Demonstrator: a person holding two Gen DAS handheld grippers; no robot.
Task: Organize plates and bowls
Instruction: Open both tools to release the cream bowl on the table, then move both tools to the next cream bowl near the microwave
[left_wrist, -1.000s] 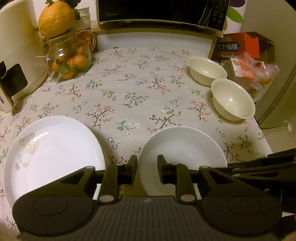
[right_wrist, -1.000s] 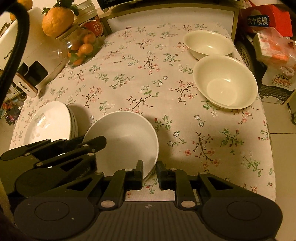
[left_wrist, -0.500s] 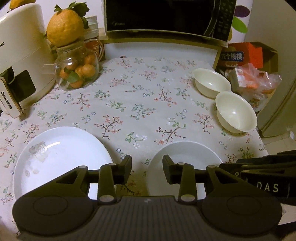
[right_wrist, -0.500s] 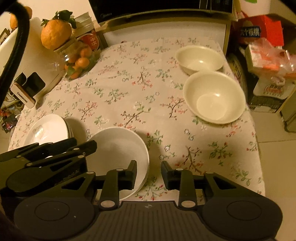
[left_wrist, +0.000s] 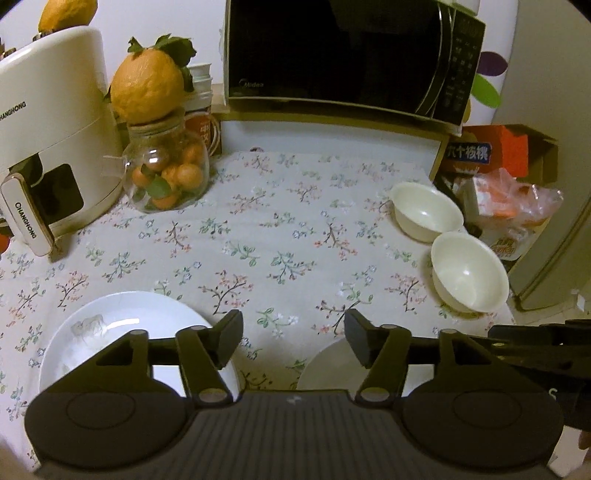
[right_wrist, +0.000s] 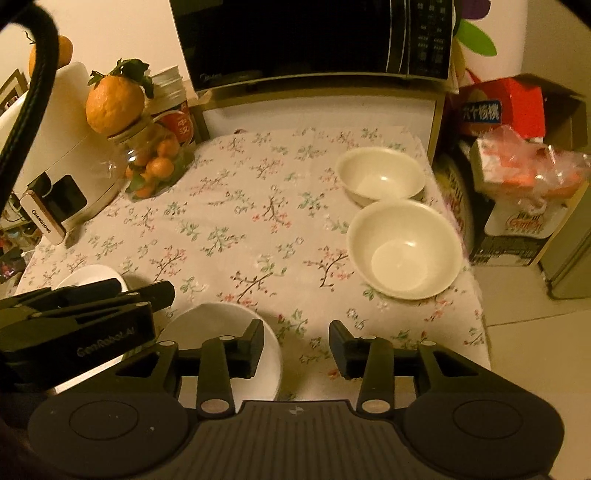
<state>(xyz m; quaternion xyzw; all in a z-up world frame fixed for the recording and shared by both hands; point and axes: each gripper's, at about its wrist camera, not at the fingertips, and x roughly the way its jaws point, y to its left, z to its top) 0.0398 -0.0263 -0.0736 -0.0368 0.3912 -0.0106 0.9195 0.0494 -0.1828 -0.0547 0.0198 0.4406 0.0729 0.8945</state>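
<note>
A white deep plate (right_wrist: 218, 325) sits at the near edge of the flowered tablecloth (left_wrist: 280, 229), seen as well in the left wrist view as the deep plate (left_wrist: 325, 365). A flat white plate (left_wrist: 110, 332) lies to its left. Two cream bowls (right_wrist: 380, 177) (right_wrist: 402, 251) stand side by side on the right. My left gripper (left_wrist: 293, 332) hovers above the gap between the two plates, its jaws opening with nothing between them. My right gripper (right_wrist: 296, 341) hangs just right of the deep plate, its jaws also opening and empty. The left gripper (right_wrist: 144, 291) shows beside it.
A black microwave (left_wrist: 332, 55) stands on a shelf at the back. A white air fryer (left_wrist: 51, 147) and a glass jar of oranges (left_wrist: 166, 177) fill the back left. Boxes and plastic bags (right_wrist: 517, 166) crowd the floor past the table's right edge.
Both grippers' jaws have widened from nearly shut. Both have risen and drawn back from the deep plate's near rim, so more of the table and microwave shows. The plates and bowls stay put.
</note>
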